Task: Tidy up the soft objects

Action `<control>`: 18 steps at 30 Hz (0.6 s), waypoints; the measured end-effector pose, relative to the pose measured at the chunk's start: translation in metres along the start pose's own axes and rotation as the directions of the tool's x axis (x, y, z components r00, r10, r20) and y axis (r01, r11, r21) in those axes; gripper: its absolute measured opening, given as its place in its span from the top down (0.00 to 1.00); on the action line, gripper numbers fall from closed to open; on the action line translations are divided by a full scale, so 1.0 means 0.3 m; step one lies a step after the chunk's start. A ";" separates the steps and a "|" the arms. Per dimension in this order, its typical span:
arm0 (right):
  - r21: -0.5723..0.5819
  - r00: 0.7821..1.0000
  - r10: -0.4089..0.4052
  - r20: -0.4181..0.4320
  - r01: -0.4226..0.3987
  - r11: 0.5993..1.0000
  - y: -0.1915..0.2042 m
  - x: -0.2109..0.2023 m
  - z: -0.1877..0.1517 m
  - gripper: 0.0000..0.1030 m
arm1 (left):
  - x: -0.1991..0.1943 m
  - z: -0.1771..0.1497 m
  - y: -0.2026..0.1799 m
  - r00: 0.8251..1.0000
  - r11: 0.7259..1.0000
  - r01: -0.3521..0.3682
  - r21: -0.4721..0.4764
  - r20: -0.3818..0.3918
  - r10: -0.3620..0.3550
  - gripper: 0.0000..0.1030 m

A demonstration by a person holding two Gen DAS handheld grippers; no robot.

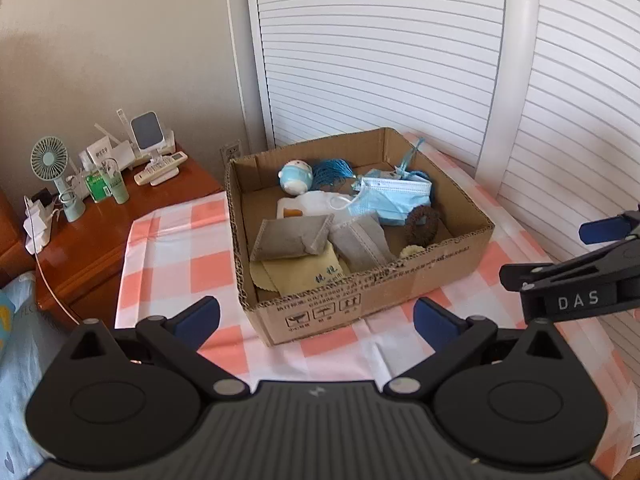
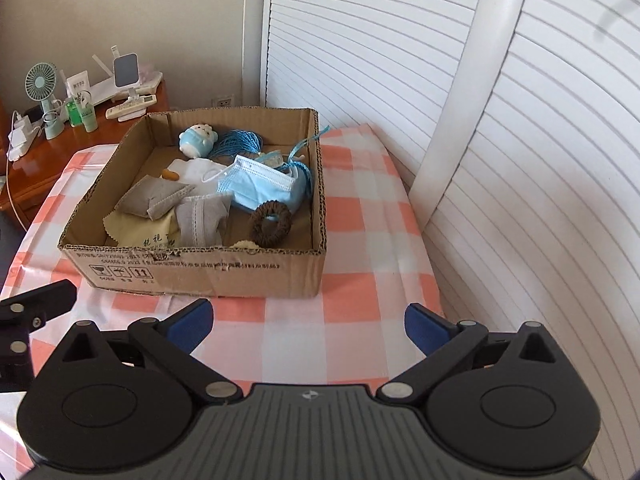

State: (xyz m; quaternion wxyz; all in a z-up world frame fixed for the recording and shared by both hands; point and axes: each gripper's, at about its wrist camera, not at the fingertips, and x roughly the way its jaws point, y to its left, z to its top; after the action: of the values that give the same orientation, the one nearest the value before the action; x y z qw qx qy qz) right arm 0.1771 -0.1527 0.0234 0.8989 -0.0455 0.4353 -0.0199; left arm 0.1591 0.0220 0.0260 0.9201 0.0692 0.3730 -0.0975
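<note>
Both the left hand-held gripper (image 1: 316, 322) and the right hand-held gripper (image 2: 308, 322) hover with blue-padded jaws spread wide and empty before an open brown cardboard box (image 2: 224, 270) on a bench draped in a pink-and-white checked cloth (image 2: 360, 220). Inside the box lie a pale blue pleated face mask (image 2: 262, 184), a dark brown fuzzy scrunchie (image 2: 271, 223), two grey fabric sachets (image 1: 292, 238), a yellow cleaning cloth (image 1: 304, 274) and a small blue-and-white plush toy (image 2: 197, 141).

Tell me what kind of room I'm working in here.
Probably a bedroom. A wooden bedside cabinet holds a small green desk fan and a remote control, white louvred closet doors stand behind, and the brown cardboard box sits on a pink checked cloth.
</note>
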 end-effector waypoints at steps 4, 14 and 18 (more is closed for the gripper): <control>0.023 1.000 -0.011 0.003 0.011 1.000 0.000 -0.042 -0.036 0.00 | -0.008 -0.029 -0.010 1.000 0.999 0.007 -0.044 -0.024 -0.009 0.01; 0.069 1.000 0.016 0.004 -0.017 0.997 -0.015 -0.071 -0.068 0.00 | -0.044 -0.033 -0.009 1.000 0.996 -0.018 -0.089 -0.014 0.017 0.01; 0.069 1.000 0.018 0.011 -0.018 0.997 -0.018 -0.080 -0.071 0.00 | -0.049 -0.031 -0.011 1.000 0.995 -0.026 -0.093 -0.016 0.024 0.01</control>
State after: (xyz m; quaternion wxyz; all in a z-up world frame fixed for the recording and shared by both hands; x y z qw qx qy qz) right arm 0.1455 -0.1576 0.0297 0.9024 -0.0105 0.4299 -0.0267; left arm 0.1417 0.0224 0.0296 0.9207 0.0314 0.3829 -0.0680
